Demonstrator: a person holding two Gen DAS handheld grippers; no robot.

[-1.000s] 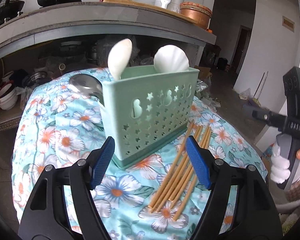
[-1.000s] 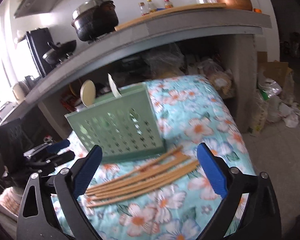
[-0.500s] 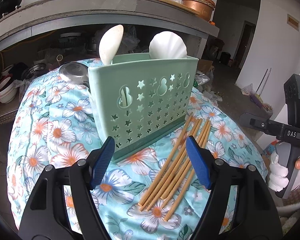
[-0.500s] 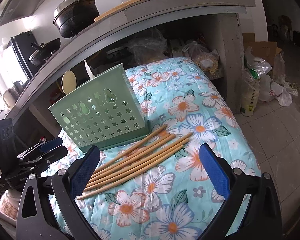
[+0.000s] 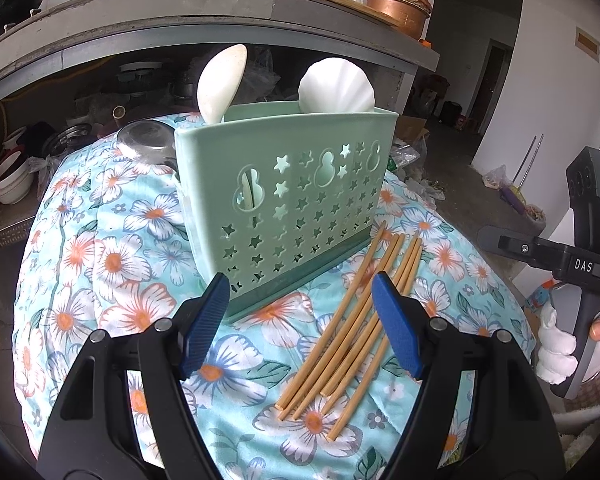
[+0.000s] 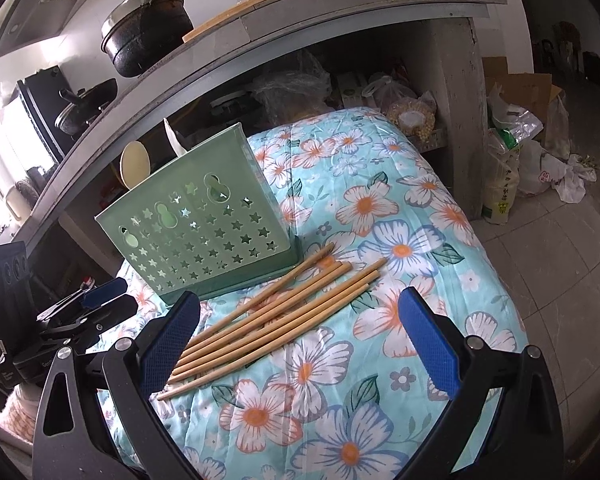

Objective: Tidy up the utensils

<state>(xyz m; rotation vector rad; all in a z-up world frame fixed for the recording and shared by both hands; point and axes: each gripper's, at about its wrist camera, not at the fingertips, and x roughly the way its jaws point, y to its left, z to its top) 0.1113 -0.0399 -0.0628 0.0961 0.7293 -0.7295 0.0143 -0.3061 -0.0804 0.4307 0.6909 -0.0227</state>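
A green perforated utensil holder [image 5: 284, 204] stands upright on a floral cloth [image 5: 112, 264]; it also shows in the right wrist view [image 6: 196, 232]. Two white spoons [image 5: 220, 80] stick out of its top. Several wooden chopsticks [image 5: 356, 320] lie loose on the cloth beside the holder, also in the right wrist view [image 6: 268, 320]. My left gripper [image 5: 300, 320] is open and empty, just short of the holder's base. My right gripper [image 6: 300, 340] is open and empty, above the chopsticks' near ends.
A steel ladle bowl [image 5: 144, 140] lies behind the holder. A grey counter [image 6: 340, 12] with a black pot [image 6: 148, 28] and bottles overhangs the far side. Bags [image 6: 540, 148] sit on the tiled floor at right. The cloth's edges drop off on all sides.
Both grippers have drawn back and risen a little, so the holder and chopsticks sit lower and farther in view. Nothing was picked up.
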